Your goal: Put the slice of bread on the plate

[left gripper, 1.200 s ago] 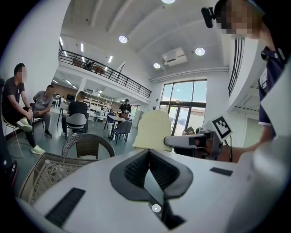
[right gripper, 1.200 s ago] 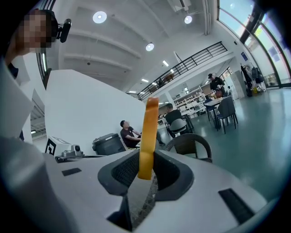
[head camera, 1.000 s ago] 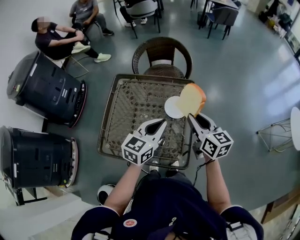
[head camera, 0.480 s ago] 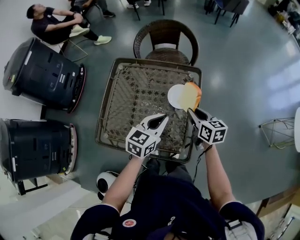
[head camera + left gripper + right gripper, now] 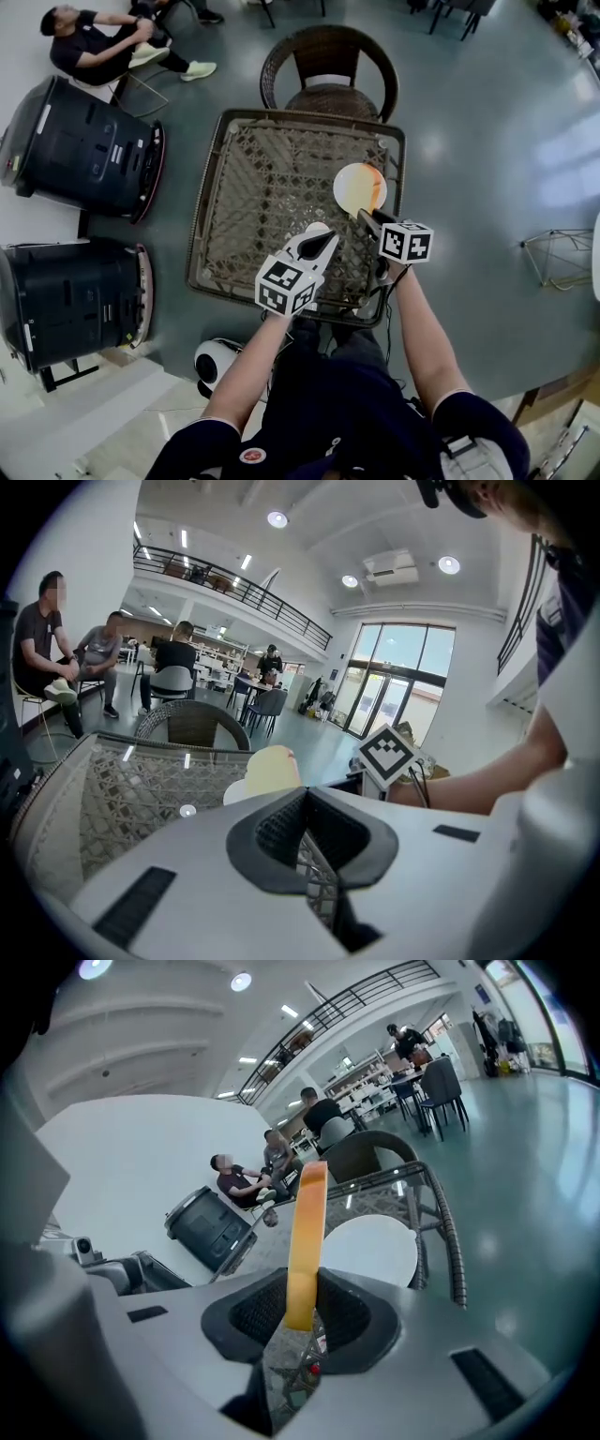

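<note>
The slice of bread [image 5: 372, 191] stands on edge over the white plate [image 5: 348, 185], at the right of the wicker table [image 5: 208, 192]. My right gripper [image 5: 367, 217] is shut on its lower edge, just in front of the plate. Seen along the right gripper's [image 5: 302, 1299] jaws, the bread [image 5: 306, 1232] is a thin orange strip rising between the pads, with the plate [image 5: 375, 1251] right behind. My left gripper [image 5: 322, 236] hovers over the table to the left of the plate. Its jaws [image 5: 305, 799] are shut with nothing in them; the bread [image 5: 270, 767] shows beyond.
A wicker chair [image 5: 328, 67] stands at the table's far side. Two black machines [image 5: 86, 150] [image 5: 70, 309] sit on the floor to the left. A seated person [image 5: 84, 42] is at the top left. A white round device [image 5: 214, 361] lies by my feet.
Both grippers have come down toward the table. The bread, held high above the plate before, now sits low over it. The left gripper has stayed shut and empty.
</note>
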`<state>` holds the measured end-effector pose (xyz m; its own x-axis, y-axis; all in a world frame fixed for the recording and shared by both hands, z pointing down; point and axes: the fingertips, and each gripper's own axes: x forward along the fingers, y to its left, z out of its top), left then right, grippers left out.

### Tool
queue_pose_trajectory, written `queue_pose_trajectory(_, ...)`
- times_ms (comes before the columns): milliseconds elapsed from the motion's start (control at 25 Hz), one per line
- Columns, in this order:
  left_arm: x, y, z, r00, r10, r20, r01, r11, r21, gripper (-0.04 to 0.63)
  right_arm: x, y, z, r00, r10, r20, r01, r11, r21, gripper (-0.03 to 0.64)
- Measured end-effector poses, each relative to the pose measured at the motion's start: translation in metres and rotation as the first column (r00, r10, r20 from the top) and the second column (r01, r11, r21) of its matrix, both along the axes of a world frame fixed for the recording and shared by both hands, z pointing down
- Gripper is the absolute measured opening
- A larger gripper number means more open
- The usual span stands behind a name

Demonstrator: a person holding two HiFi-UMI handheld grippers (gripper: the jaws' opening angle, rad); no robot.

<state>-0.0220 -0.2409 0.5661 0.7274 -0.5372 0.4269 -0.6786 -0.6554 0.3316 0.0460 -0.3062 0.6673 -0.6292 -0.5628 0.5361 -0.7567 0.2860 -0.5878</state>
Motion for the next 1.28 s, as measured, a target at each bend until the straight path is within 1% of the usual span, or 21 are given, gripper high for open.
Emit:
queue_pose_trajectory(200,-0.002,-0.002,0.010,1.000,-0.007,0.007,0.007,1.000,-0.025,0.006,-0.008,-0.015,0.006,1.000,-0.005,0.022,0.006,0.999,-0.037,0.094)
queue_pose_trajectory(560,0.003,-0.004,0.022,1.000,0.002,0.005,-0.002,0.999,-0.049,0.006,-0.008,-0.031,0.024,0.992,0.050,0.114,-0.035,0.991,-0.132,0.094)
queue_pose_trajectory(840,0.007,-0.005,0.027,1.000,0.009,0.009,-0.009,0.998,-0.065,0.006,-0.002,-0.038,0.046,0.994,0.066,0.088,-0.048,0.980,-0.193,0.095)
queue_pose_trajectory(1160,0.012,-0.006,0.030,1.000,0.014,0.005,-0.014,0.997,-0.080,0.006,0.002,-0.042,0.053,0.984,0.116,0.135,-0.083,0.971,-0.226,0.116)
queue_pose_trajectory(1280,0.014,-0.007,0.032,1.000,0.015,0.004,-0.015,0.996,-0.086,0.006,0.005,-0.043,0.056,0.982,0.133,0.137,-0.099,0.967,-0.233,0.127)
